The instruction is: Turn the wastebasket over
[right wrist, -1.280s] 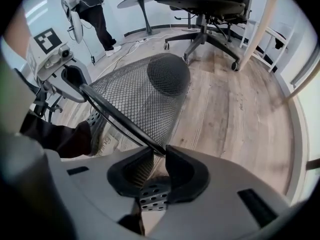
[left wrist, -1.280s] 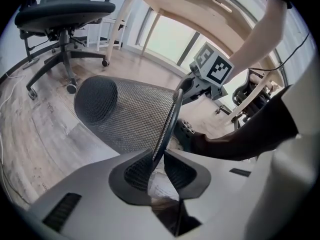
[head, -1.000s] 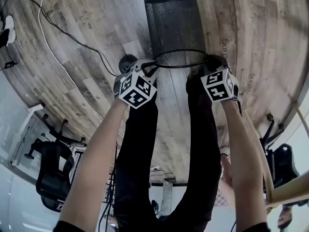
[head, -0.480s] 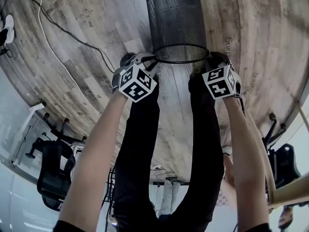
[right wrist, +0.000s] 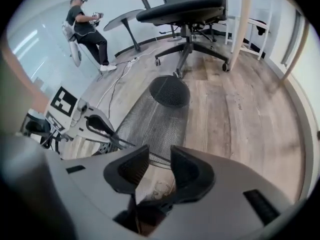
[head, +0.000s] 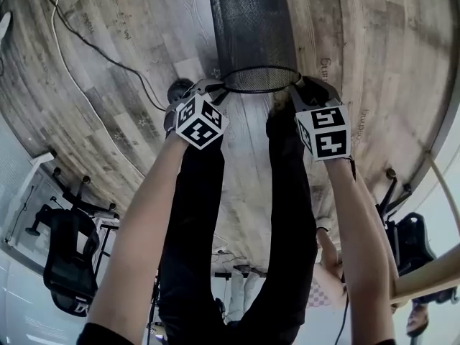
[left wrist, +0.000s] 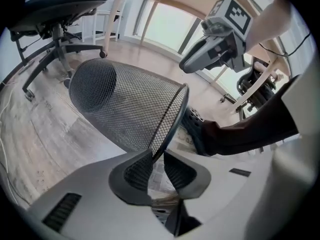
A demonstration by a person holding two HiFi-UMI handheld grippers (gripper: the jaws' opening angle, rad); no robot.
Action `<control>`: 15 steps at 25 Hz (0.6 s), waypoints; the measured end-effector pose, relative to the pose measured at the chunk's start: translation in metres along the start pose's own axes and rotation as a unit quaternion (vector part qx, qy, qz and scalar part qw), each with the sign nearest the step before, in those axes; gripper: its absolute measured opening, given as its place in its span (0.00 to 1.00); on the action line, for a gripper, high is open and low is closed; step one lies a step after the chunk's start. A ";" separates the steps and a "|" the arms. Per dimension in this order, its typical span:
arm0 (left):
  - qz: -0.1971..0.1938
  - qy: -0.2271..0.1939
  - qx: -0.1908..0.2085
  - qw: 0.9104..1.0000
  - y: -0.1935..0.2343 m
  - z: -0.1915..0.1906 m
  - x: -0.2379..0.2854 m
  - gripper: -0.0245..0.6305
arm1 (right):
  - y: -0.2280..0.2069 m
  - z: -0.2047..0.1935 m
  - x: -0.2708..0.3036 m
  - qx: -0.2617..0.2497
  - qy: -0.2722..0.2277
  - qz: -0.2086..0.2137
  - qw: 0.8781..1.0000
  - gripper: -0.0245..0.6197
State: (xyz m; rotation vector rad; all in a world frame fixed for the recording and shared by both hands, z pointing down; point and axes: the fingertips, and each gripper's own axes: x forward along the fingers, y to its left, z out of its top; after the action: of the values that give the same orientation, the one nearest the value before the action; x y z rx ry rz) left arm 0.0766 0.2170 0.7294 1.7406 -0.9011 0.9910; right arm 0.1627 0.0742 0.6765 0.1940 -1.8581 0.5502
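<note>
The black mesh wastebasket [head: 251,34] leans on the wooden floor, its open rim toward me and its closed bottom away. My left gripper [head: 215,92] is shut on the left side of the rim, and the rim wire runs down between its pads [left wrist: 156,156]. My right gripper [head: 302,92] has just been opening its jaws and hangs a little above the right side of the rim. In the right gripper view the wastebasket [right wrist: 155,119] lies beyond the parted jaws [right wrist: 160,154], with nothing pressed between them. The left gripper view shows the right gripper [left wrist: 187,65] apart from the wastebasket [left wrist: 125,109].
My legs in black trousers [head: 244,228] stand just behind the basket. A cable [head: 93,49] snakes over the floor at left. Office chairs stand at left [head: 68,264] and right [head: 410,243], another [right wrist: 185,14] beyond the basket. A person [right wrist: 87,29] stands far off.
The right gripper has come off the basket's rim and risen toward the camera, its jaws parting. The basket has shifted slightly left. The left gripper keeps its hold.
</note>
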 end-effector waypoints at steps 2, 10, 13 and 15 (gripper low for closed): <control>-0.004 0.002 0.004 1.000 -0.002 0.002 0.000 0.16 | 0.006 0.006 0.002 0.030 0.002 0.014 0.999 0.37; -0.015 0.003 0.016 1.000 -0.004 0.006 -0.001 0.16 | 0.028 0.019 0.025 0.128 0.013 0.034 0.991 0.59; -0.026 0.002 0.022 0.999 -0.004 0.009 -0.001 0.16 | 0.030 0.011 0.035 0.140 0.043 0.027 0.989 0.62; -0.030 0.004 0.023 0.999 -0.005 0.008 -0.001 0.16 | 0.030 0.002 0.041 0.144 0.066 0.024 0.987 0.64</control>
State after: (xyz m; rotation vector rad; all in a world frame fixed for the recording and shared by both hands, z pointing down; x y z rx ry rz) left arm 0.0826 0.2111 0.7247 1.7910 -0.8213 0.9850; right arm 0.1344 0.1047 0.7055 0.2981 -1.6530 0.8447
